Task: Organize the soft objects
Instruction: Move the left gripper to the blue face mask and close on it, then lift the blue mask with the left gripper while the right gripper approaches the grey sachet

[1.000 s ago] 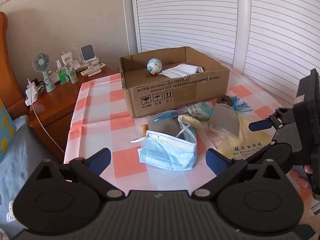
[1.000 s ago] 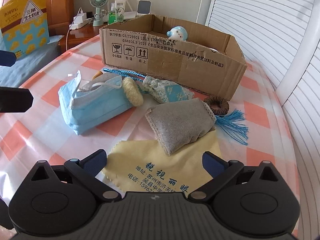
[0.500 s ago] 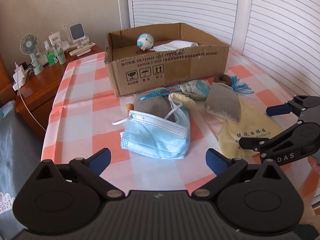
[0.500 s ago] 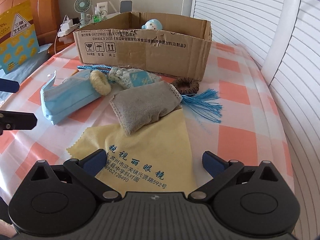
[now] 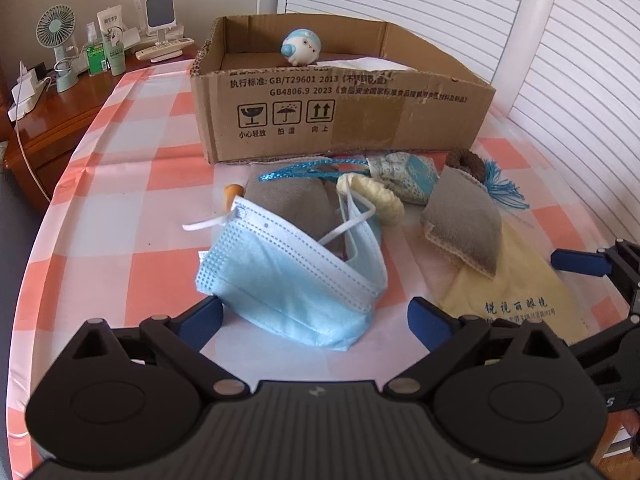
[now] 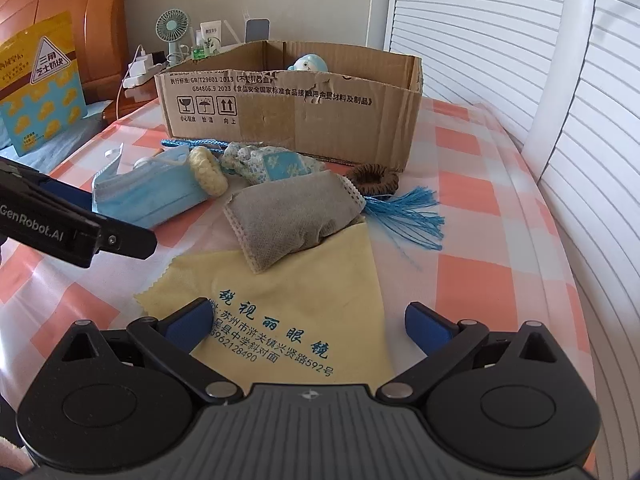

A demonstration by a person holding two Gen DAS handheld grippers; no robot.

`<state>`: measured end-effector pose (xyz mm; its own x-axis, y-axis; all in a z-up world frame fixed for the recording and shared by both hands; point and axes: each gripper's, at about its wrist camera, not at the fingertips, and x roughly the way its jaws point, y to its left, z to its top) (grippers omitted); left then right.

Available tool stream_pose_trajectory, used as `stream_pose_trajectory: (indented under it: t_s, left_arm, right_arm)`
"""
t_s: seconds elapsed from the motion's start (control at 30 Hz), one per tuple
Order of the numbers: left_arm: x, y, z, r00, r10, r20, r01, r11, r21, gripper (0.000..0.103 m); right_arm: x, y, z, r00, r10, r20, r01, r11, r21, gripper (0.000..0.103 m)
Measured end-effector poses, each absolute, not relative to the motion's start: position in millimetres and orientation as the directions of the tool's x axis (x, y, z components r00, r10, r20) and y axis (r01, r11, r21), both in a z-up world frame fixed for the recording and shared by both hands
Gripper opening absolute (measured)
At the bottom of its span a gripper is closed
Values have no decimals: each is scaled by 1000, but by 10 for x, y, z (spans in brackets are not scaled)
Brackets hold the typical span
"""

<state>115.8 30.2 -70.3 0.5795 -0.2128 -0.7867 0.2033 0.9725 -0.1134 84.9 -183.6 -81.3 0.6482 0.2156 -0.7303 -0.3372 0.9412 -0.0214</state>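
A blue face mask (image 5: 292, 280) lies in front of my open left gripper (image 5: 316, 320), its near edge between the fingers. A yellow lens cloth (image 6: 280, 308) lies under my open right gripper (image 6: 310, 326). A grey pouch (image 6: 296, 216) rests on the cloth's far edge. Behind lie a cream knitted ring (image 6: 208, 172), a floral pouch (image 6: 272, 164), a brown scrunchie (image 6: 374, 178) and a blue tassel (image 6: 412, 216). The cardboard box (image 5: 340, 112) holds a blue toy (image 5: 300, 50) and a white cloth (image 5: 368, 64).
The checked tablecloth (image 5: 120, 200) covers the table. A wooden nightstand (image 5: 52, 116) at far left carries a fan (image 5: 56, 32), bottles and chargers. White louvred doors (image 5: 580, 60) stand behind and right. A second grey pouch (image 5: 288, 204) lies under the mask.
Both grippers have moved forward and lower toward the pile. The left now reaches the mask; the right sits over the yellow cloth. Nothing has been picked up.
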Motion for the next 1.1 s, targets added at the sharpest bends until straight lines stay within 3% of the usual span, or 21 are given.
stream_pose_trajectory:
  t_s: [0.17, 0.3, 0.47, 0.57, 1.1]
  left_arm:
    - [1228, 250, -688, 602, -177, -778, 167, 982, -94, 77]
    - [1232, 227, -672, 619, -150, -771, 155, 986, -67, 73]
    - [1245, 237, -661, 632, -147, -761, 142, 987, -72, 45]
    - [1240, 267, -641, 633, -165, -756, 148, 985, -91, 36]
    - [1022, 521, -528, 667, -184, -722, 182, 980, -81, 27]
  right_arm:
    - [832, -1841, -823, 658, 221, -719, -340, 940, -22, 103]
    - [817, -1843, -829, 665, 223, -713, -340, 940, -23, 103]
    - [813, -1845, -829, 665, 224, -712, -342, 939, -24, 103]
    - [808, -1843, -830, 667, 222, -711, -340, 940, -26, 103]
    - [840, -1825, -692, 649, 227, -726, -325, 946, 6, 103]
